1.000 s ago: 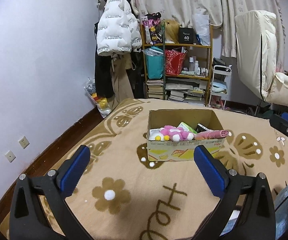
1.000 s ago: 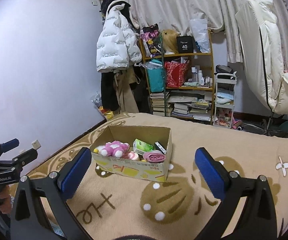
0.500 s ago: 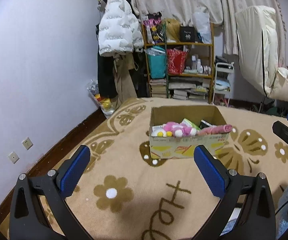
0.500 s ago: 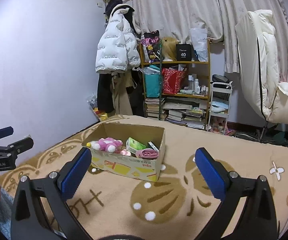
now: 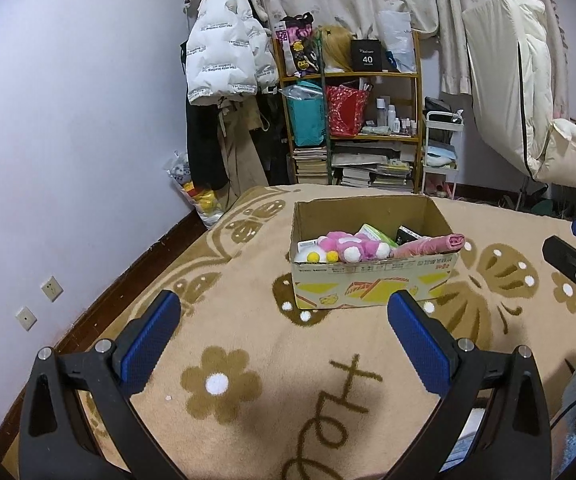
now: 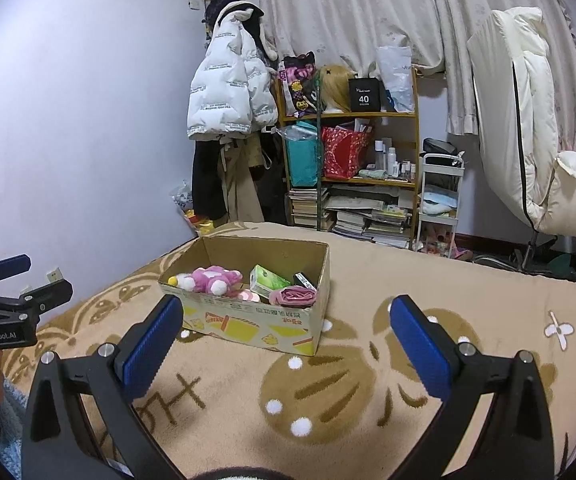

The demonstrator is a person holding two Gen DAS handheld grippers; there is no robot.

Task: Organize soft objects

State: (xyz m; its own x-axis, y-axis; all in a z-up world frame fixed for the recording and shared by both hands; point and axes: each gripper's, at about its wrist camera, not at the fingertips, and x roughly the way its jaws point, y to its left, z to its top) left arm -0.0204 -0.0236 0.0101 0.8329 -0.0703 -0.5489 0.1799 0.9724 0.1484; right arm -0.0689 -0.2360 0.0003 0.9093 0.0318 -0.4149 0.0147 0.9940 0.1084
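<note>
A cardboard box [image 5: 371,284] stands on a beige flowered blanket [image 5: 248,320]; it also shows in the right wrist view [image 6: 248,324]. It holds a pink plush toy [image 5: 347,246] [image 6: 214,280], a rolled pink cloth [image 5: 427,246] [image 6: 293,295], a green pack [image 6: 268,282] and a small dark item. My left gripper [image 5: 284,336] is open and empty, short of the box. My right gripper [image 6: 286,344] is open and empty, also short of the box. Each gripper shows at the edge of the other's view.
A wooden shelf [image 5: 351,120] with books and bags stands at the back. Coats [image 5: 224,60] hang to its left. A white cart [image 5: 441,152] and a cream folded chair [image 5: 527,112] stand at the right. The purple wall [image 5: 68,160] is at the left.
Both grippers have drifted slightly with small view shifts; the box sits a little lower and nearer in the views. Both stay open and empty.
</note>
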